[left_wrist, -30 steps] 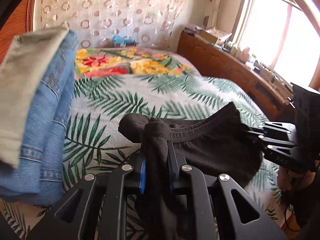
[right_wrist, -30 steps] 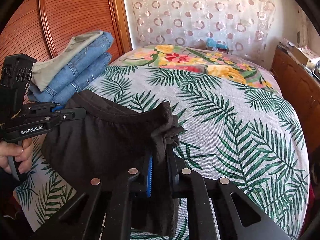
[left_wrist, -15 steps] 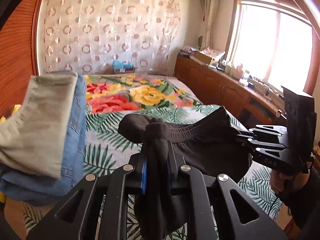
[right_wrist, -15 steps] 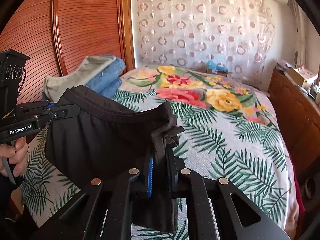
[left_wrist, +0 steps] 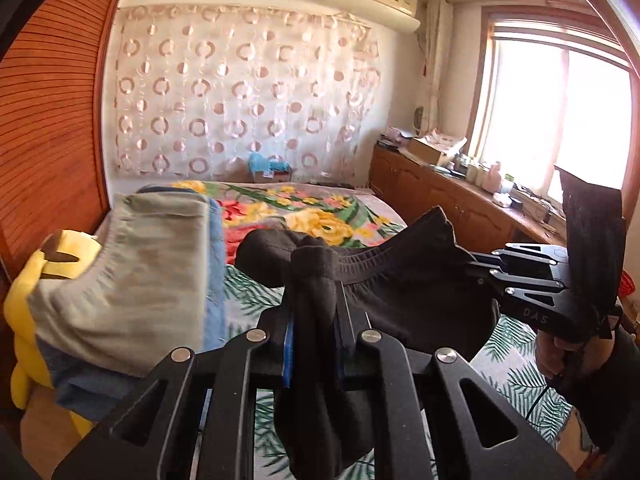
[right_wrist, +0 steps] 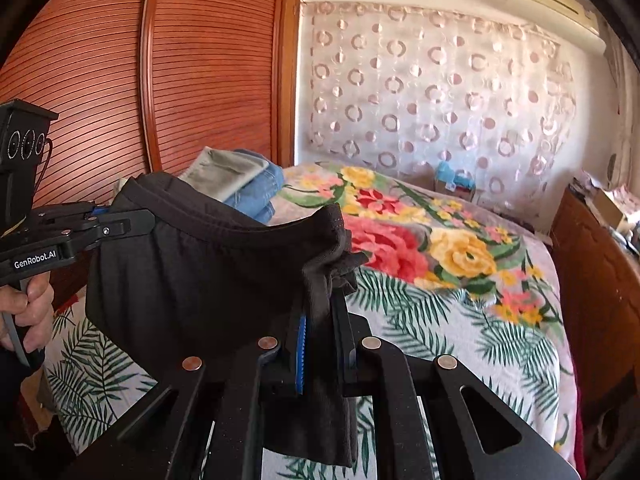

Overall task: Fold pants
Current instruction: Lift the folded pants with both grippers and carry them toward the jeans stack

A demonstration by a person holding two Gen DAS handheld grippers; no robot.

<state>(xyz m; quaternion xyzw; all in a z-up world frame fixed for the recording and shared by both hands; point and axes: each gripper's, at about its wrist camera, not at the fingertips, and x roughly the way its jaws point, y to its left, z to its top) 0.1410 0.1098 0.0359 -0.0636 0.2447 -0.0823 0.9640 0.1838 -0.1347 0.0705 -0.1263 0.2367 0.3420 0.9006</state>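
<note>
Dark brown pants (left_wrist: pixel 404 296) (right_wrist: pixel 192 280) hang in the air above the bed, stretched by the waistband between both grippers. My left gripper (left_wrist: pixel 314 320) is shut on one bunched end of the waistband; in the right wrist view that same left gripper (right_wrist: pixel 132 220) shows at the left edge, held by a hand. My right gripper (right_wrist: pixel 320 328) is shut on the other end, and the left wrist view shows this right gripper (left_wrist: pixel 480 276) at the right. The legs drop below the frames and are hidden.
The bed (right_wrist: pixel 460 312) has a palm-leaf and flower cover. A stack of folded jeans with grey-green pants on top (left_wrist: pixel 132 276) (right_wrist: pixel 240 180) sits at its left side beside a yellow plush toy (left_wrist: pixel 28 292). A wooden wardrobe (right_wrist: pixel 180 80) stands left, a low cabinet (left_wrist: pixel 460 204) right.
Both grippers have risen with the pants, lifting the cloth off the bed. The views have tilted up, so more wall, curtain and window show.
</note>
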